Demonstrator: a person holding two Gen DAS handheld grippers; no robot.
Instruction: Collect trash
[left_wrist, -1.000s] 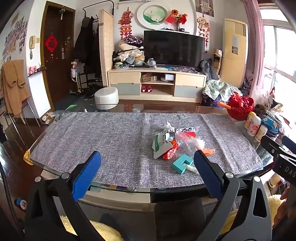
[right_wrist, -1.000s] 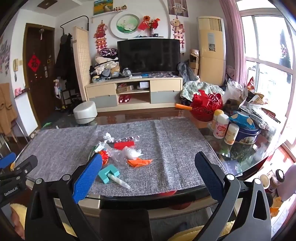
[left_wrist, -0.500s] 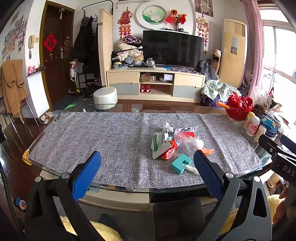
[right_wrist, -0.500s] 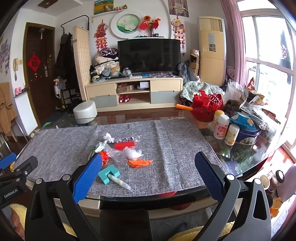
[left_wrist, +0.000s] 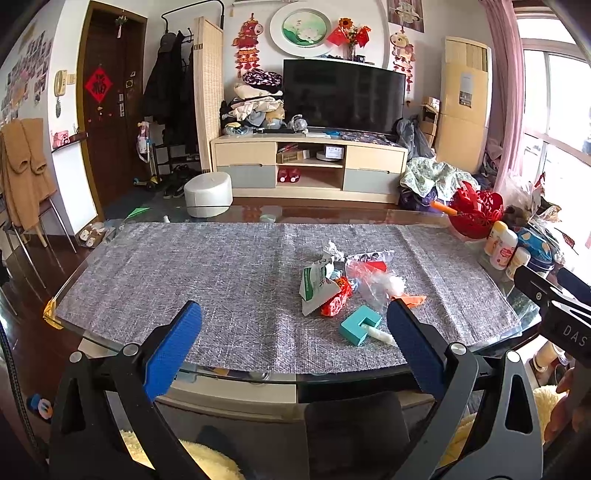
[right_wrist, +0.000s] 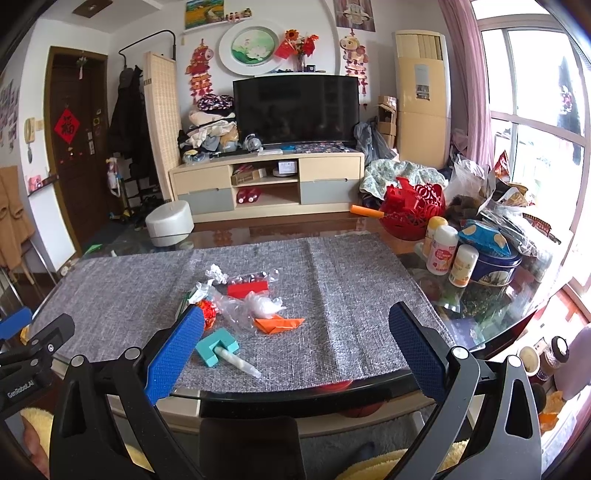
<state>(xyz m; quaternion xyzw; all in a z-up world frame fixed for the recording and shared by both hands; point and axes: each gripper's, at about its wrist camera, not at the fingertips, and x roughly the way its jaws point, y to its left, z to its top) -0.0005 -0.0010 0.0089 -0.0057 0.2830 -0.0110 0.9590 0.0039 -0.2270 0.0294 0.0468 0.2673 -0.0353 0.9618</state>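
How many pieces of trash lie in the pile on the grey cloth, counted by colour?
Teal: 1, the teal block
Orange: 1, the orange folded paper
Red: 2, the red flat piece, the red crumpled wrapper
White or clear: 3, the crumpled white paper, the clear plastic bag, the white-green carton
Total: 7

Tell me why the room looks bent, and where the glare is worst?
Both views are fisheye, so walls and the table edge bow outward. In the right wrist view the window is blown out white; the glass tabletop mirrors the cabinet. The trash pile stays sharp; dark corners vignette both views.
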